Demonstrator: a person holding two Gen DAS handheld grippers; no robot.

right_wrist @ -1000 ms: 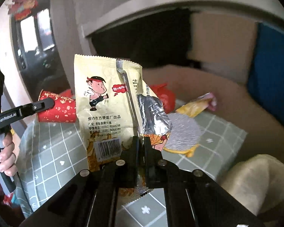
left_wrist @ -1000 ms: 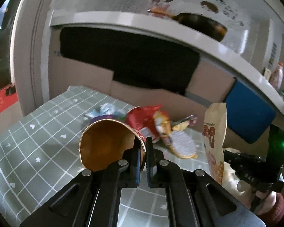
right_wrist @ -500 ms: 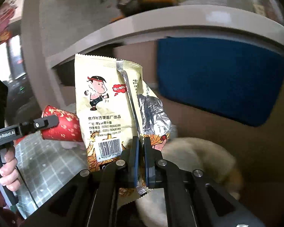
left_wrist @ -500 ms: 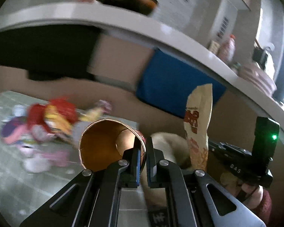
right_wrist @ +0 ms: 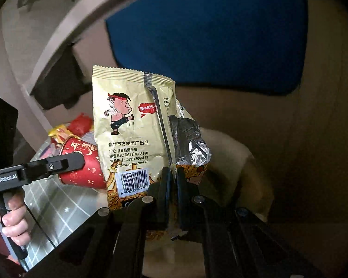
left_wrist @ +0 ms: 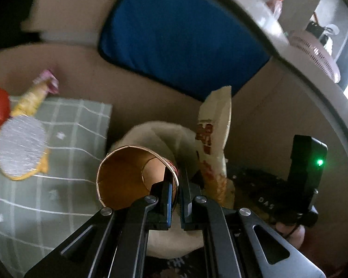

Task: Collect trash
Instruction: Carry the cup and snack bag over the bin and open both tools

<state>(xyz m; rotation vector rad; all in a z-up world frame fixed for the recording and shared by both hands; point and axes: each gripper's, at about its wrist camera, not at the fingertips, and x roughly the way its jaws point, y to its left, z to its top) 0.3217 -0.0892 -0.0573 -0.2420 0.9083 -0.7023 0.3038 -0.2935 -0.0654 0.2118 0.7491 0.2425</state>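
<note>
Our left gripper [left_wrist: 175, 180] is clamped on the rim of a paper cup [left_wrist: 130, 176], one finger inside the wall and one outside, the cup's open mouth turned back at us. Our right gripper [right_wrist: 171, 180] is pinched tight on the lower edge of a snack bag [right_wrist: 130, 127], which stands upright above its fingers. Just beyond and below both grippers sits a cream trash bag [left_wrist: 164, 136] with its mouth open. To the left of the left gripper the bench [left_wrist: 81, 125] under a green checked cloth carries more wrappers [left_wrist: 20, 148]. Farther out, a blue cushion [left_wrist: 181, 41] leans against the brown backrest.
</note>
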